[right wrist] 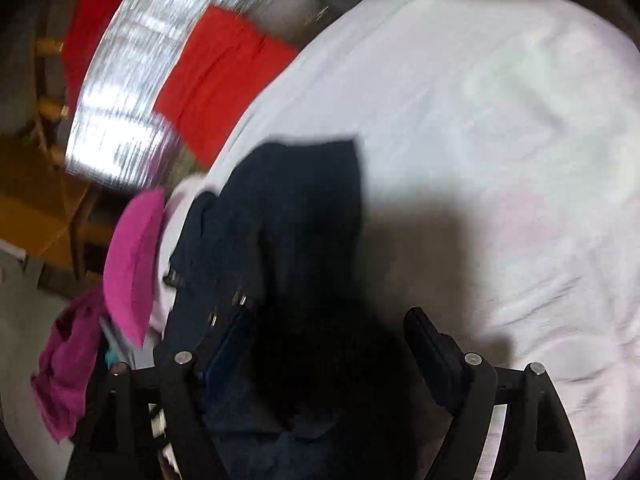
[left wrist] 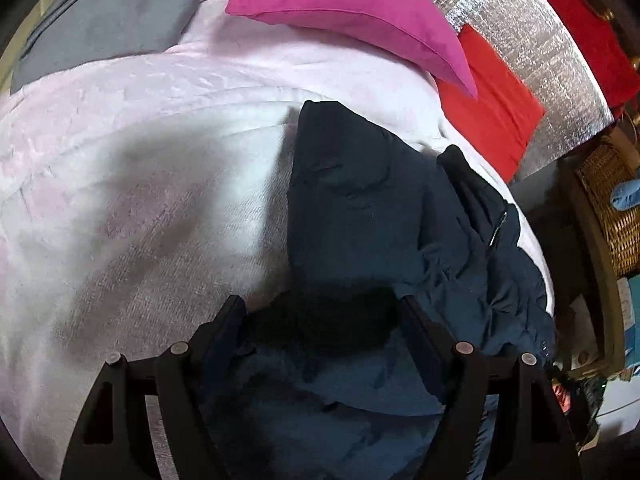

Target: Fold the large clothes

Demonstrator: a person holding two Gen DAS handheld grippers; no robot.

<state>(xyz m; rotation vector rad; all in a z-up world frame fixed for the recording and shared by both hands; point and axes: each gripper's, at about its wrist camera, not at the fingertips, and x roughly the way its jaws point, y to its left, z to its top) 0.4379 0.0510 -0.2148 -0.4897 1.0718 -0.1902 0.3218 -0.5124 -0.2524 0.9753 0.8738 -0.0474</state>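
Note:
A dark navy garment (left wrist: 360, 216) with a zip and snap buttons lies crumpled on a pale pink bed cover (left wrist: 140, 152). In the left wrist view my left gripper (left wrist: 320, 308) is open, its two black fingers spread wide just over the garment's near part. In the right wrist view the same garment (right wrist: 288, 216) stretches away from my right gripper (right wrist: 332, 320), which is open with fingers wide apart above the cloth. The right view is blurred by motion. Neither gripper holds cloth.
A magenta pillow (left wrist: 360, 8) and a red pillow (left wrist: 492, 116) lie at the head of the bed against a silver padded wall (left wrist: 532, 40). A grey cloth (left wrist: 108, 20) lies far left. A wicker basket (left wrist: 612, 200) stands beside the bed on the right.

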